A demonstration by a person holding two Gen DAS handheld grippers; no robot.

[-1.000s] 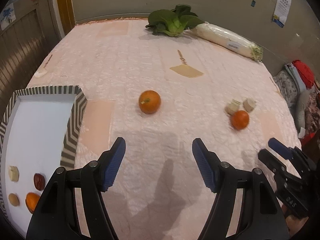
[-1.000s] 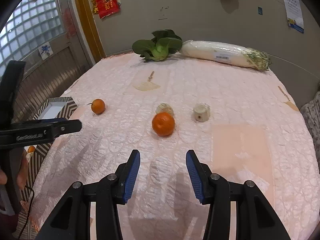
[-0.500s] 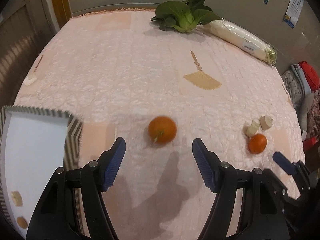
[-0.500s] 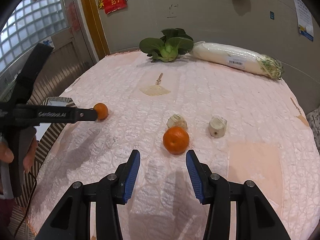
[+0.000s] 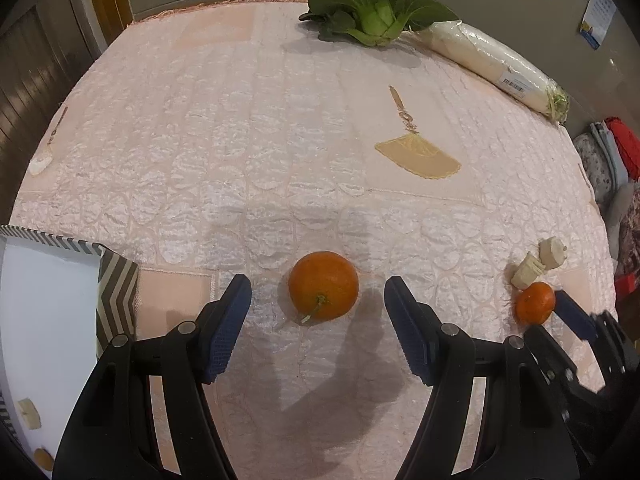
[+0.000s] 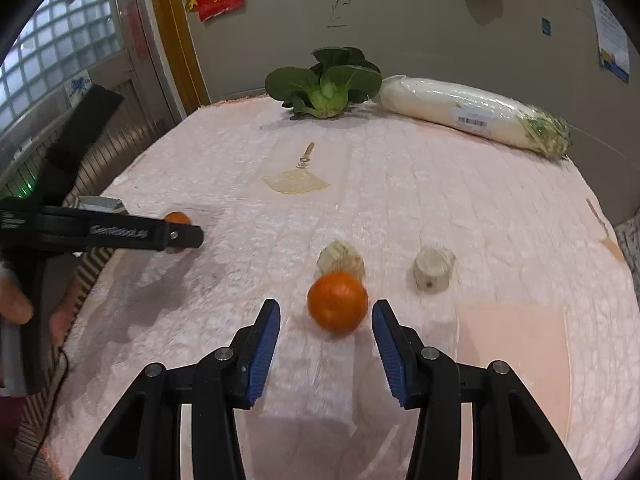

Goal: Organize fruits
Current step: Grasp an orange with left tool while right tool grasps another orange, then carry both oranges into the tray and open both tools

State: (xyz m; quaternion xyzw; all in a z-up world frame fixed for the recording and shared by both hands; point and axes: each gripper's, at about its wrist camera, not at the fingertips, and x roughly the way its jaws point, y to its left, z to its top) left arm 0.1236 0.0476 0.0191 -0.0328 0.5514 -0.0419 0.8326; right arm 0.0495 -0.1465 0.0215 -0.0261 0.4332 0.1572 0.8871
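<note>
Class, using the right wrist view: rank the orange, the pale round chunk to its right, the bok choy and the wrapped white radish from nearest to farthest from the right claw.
1. Orange, just ahead of the right claw, between its open jaws.
2. Pale round chunk, ahead right.
3. Bok choy and wrapped white radish, both at the far edge; too close to call.

Two oranges (image 5: 323, 286) (image 5: 535, 302) — two pale chunks (image 6: 433, 268) (image 6: 340, 255), perhaps banana — one daikon (image 6: 472, 114)

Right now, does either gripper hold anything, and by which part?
Nothing is held. The left gripper stands open around one orange, the right gripper open around another orange, pads not touching.
</note>
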